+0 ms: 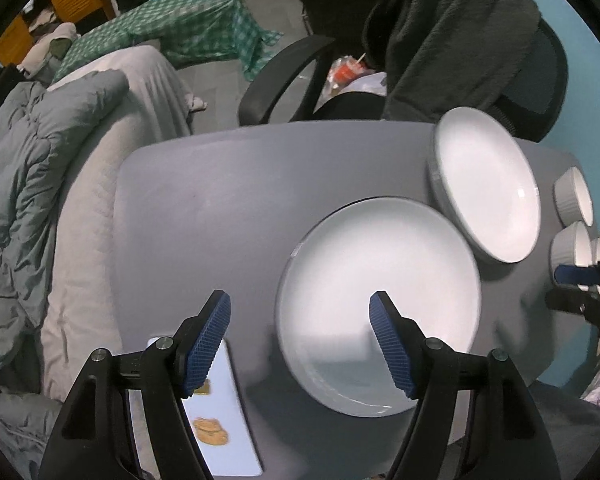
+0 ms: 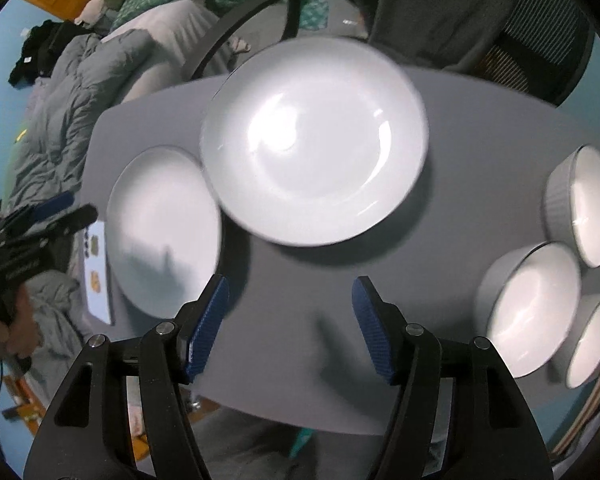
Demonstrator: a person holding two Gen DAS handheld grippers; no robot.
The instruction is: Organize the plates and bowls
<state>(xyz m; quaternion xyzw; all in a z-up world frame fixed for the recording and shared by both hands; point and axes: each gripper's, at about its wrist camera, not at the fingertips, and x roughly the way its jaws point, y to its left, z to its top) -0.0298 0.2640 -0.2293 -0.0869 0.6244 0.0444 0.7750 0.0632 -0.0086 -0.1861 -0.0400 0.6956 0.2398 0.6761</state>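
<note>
Left wrist view: left gripper (image 1: 300, 340) wide open, empty, over the near plate (image 1: 380, 304). Right gripper (image 2: 290, 326) also parted, holding nothing, above bare grey table (image 2: 300, 360). Second plate (image 2: 314, 140) overlaps the first's rim; not squarely stacked. Three bowls (image 2: 534, 308) cluster at right, unnested. Sorting looks barely begun. Beyond: office chair (image 1: 284, 76), grey bedding (image 1: 40, 168), teal wall.

Left gripper (image 1: 300, 336) pointing steeply down, blue-padded jaws spread wide with nothing between them, right gripper (image 2: 290, 322) likewise tipped downward, jaws parted, gripping nothing
</note>
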